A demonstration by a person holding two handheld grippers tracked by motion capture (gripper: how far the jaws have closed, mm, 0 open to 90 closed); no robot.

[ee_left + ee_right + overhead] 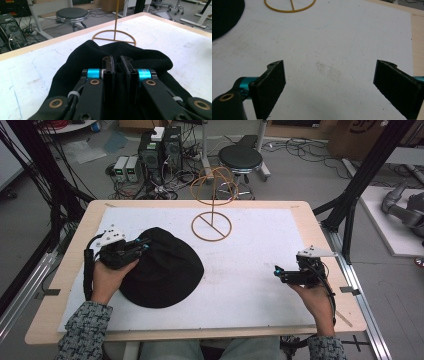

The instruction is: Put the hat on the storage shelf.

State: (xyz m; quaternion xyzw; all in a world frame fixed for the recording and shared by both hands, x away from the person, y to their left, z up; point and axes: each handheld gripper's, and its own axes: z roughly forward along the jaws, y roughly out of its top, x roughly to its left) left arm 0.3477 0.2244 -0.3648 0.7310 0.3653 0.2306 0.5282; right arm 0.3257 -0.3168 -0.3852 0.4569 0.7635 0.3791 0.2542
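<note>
**Kid:** What are the left tongs (pixel 117 65) doing?

**Helper:** They are pinched tight on the edge of the black hat (pixel 165 265). The hat's soft cloth is squeezed between the two black pads. The rest of the hat lies flat on the tabletop (pixel 260 270), spreading out in front of the left tongs and to their side.

**Kid:** And the right tongs (pixel 329 85)?

**Helper:** They are spread wide and hold nothing. There is just bare tabletop between the pads. They sit far off to the side of the hat.

**Kid:** Where does the hat go?

**Helper:** I think it goes on the hat stand (pixel 212 202). That is the thin yellow wire thing straight ahead of the left tongs, past the hat.

**Kid:** How do you do this part well?

**Helper:** Keep the pinch tight so the cloth does not slip out. Lift slowly, so the floppy hat hangs free. The right tongs could come over and grab the other side of the brim. Then the hat stays open and can drop over the round top of the stand.

**Kid:** How many things are there?

**Helper:** One hat, one hat stand, and two tongs.
</note>
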